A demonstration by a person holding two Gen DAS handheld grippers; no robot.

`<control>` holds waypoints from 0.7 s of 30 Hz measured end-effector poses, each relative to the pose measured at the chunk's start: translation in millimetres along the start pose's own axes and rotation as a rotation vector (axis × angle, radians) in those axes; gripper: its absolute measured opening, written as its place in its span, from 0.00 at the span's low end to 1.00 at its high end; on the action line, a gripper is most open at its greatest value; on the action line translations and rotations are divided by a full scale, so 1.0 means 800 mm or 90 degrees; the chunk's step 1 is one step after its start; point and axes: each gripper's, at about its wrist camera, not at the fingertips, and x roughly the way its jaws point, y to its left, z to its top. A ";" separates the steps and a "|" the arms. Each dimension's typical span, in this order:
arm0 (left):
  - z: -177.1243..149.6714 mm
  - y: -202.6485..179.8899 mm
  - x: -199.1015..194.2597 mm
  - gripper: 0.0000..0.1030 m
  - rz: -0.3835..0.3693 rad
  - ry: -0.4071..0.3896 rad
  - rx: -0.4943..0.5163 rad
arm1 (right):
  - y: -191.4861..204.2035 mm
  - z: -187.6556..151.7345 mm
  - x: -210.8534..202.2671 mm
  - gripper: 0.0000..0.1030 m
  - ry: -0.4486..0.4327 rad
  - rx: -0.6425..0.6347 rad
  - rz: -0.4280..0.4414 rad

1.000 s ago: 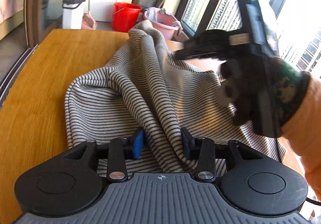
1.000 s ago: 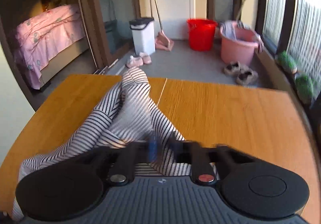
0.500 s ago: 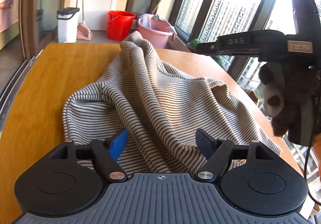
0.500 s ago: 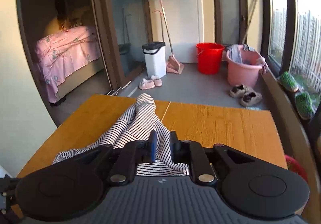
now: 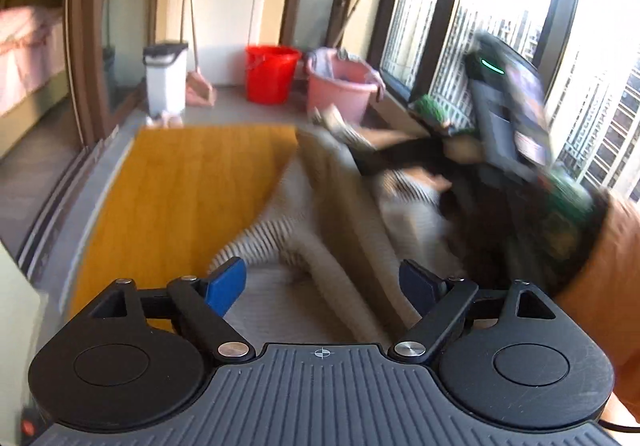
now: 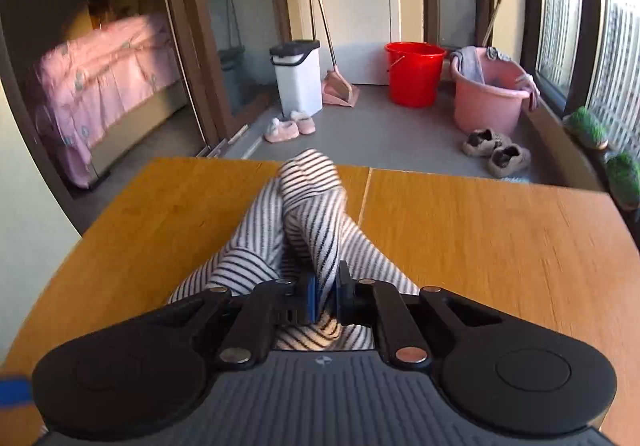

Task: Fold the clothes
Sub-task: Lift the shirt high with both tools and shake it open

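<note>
The left tool is spread wide w/ nothing between its fingers. A sec ago it pinched a ridge of the striped top; now it has let go & pulled back, so only one tool carries the cloth. The right tool is pressed together on a bunched fold of the top, same grip as before.

The top lies on the counter, partly lifted, its far end flopped toward the red bucket. It is still a heap, not flat, so prob. a shake-out or spread comes before any real fold.

Left view is v. blurry: stripes smear, edges of the top can't be found. Sleeves & collar can't be made out in either view.
</note>
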 end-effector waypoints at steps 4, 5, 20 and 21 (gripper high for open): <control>0.019 -0.002 0.022 0.87 0.002 -0.002 0.017 | -0.033 0.002 -0.077 0.07 -0.070 0.018 0.026; 0.023 -0.008 0.035 0.87 0.003 0.005 0.026 | -0.040 0.003 -0.095 0.07 -0.081 0.014 0.029; 0.050 -0.060 0.097 0.17 0.029 0.037 0.122 | -0.086 -0.021 -0.141 0.10 -0.129 -0.075 -0.099; 0.050 -0.059 0.096 0.16 0.032 0.037 0.120 | -0.082 -0.021 -0.138 0.13 -0.128 -0.076 -0.096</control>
